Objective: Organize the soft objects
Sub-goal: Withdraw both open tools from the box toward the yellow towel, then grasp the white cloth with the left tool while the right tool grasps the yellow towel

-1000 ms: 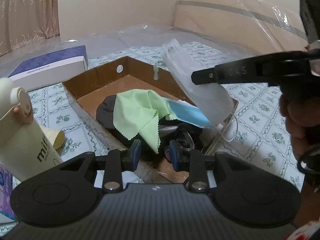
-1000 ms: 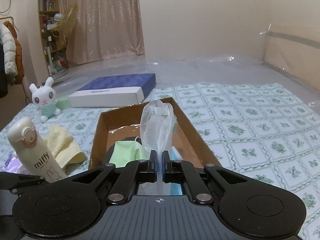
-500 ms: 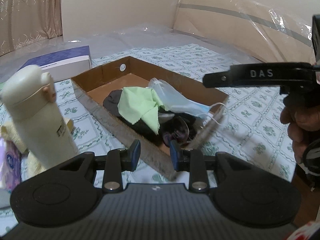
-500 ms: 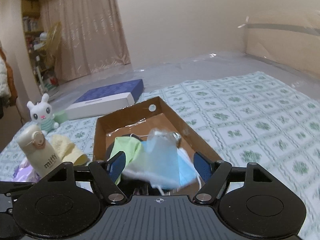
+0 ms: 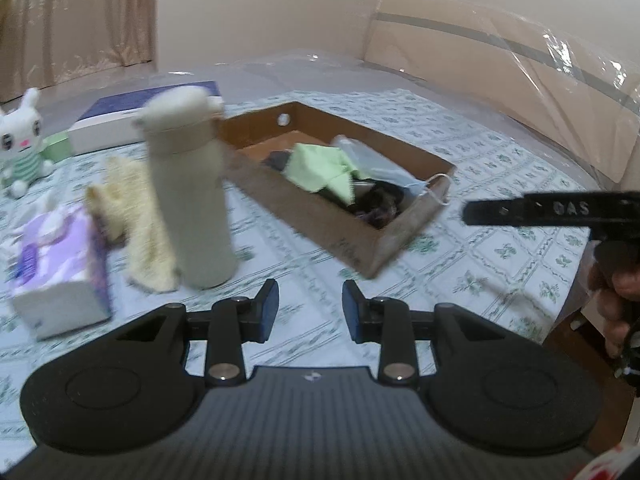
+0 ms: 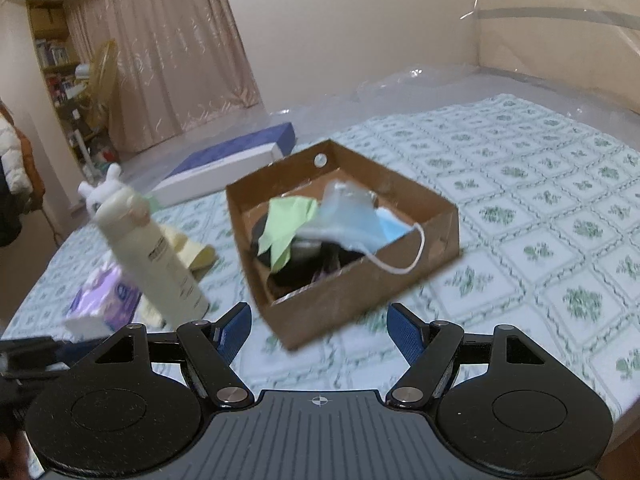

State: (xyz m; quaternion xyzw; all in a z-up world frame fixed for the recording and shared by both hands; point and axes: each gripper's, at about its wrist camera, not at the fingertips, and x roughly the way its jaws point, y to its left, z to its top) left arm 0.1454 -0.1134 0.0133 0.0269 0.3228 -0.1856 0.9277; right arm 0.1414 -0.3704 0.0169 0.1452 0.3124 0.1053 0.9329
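A bed [image 6: 540, 208] with a green-patterned sheet is seen, curtains [image 6: 172, 60] behind. A box [image 6: 360, 280] of cloths sits mid-bed, a bottle [image 5: 188, 196] beside it. The left gripper [image 5: 310, 306] is opening, nothing between; the right gripper [image 6: 320, 330] is spread wide, nothing held.

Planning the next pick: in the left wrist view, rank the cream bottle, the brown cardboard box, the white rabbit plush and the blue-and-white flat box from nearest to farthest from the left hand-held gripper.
1. Cream bottle: just ahead, left of centre.
2. Brown cardboard box: ahead, to the right.
3. White rabbit plush: far left.
4. Blue-and-white flat box: behind the bottle.
The last two are nearly too close to call.
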